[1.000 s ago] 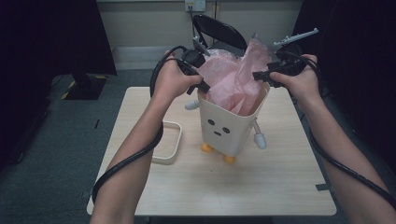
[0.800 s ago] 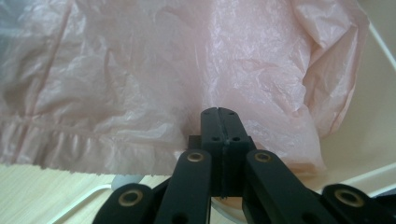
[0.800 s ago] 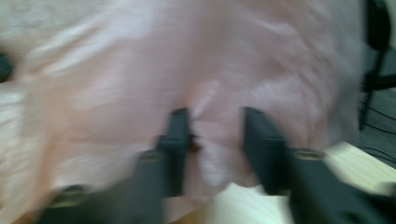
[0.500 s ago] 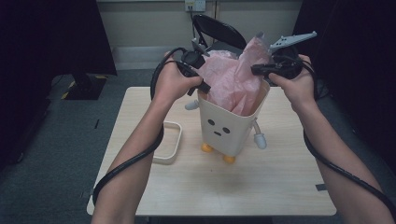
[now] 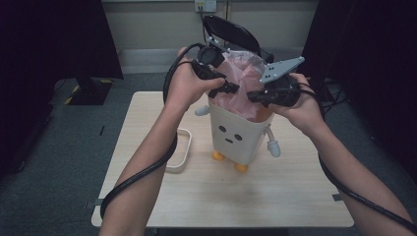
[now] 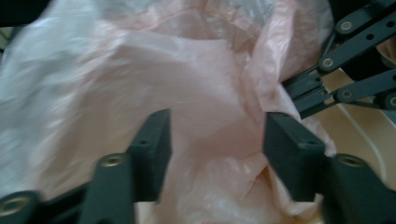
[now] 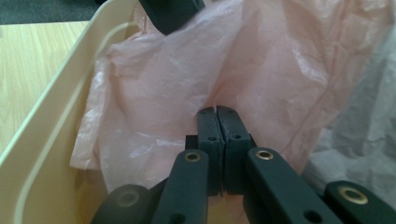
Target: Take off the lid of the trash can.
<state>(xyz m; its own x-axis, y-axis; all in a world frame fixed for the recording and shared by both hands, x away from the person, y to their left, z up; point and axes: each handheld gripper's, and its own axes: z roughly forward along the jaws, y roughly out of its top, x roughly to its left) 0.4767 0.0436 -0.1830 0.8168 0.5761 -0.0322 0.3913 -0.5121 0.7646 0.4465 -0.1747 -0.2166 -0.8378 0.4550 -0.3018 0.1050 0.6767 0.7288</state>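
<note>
A cream character-faced bin (image 5: 235, 135) stands mid-table with a pink plastic bag (image 5: 241, 78) bunched in its mouth. Both grippers hover over that mouth, tips facing each other. My left gripper (image 5: 231, 89) has just been opening: in the left gripper view its jaws (image 6: 215, 135) stand apart, with the pink bag (image 6: 187, 93) lying loose between and beyond them. My right gripper (image 5: 253, 96) is shut, and in the right gripper view (image 7: 217, 119) the pink film (image 7: 154, 93) creases into its closed tips, just inside the bin's rim (image 7: 56, 102).
A white rounded frame (image 5: 181, 152) lies flat on the wooden table (image 5: 275, 196) left of the bin. A dark oval object (image 5: 228, 32) stands behind the bin. Black cables trail along both forearms. Grey floor surrounds the table.
The right gripper has moved from the bin's right rim toward its middle and lower, bringing the raised bag peak down. The left gripper's jaws have opened; that hand stayed in place.
</note>
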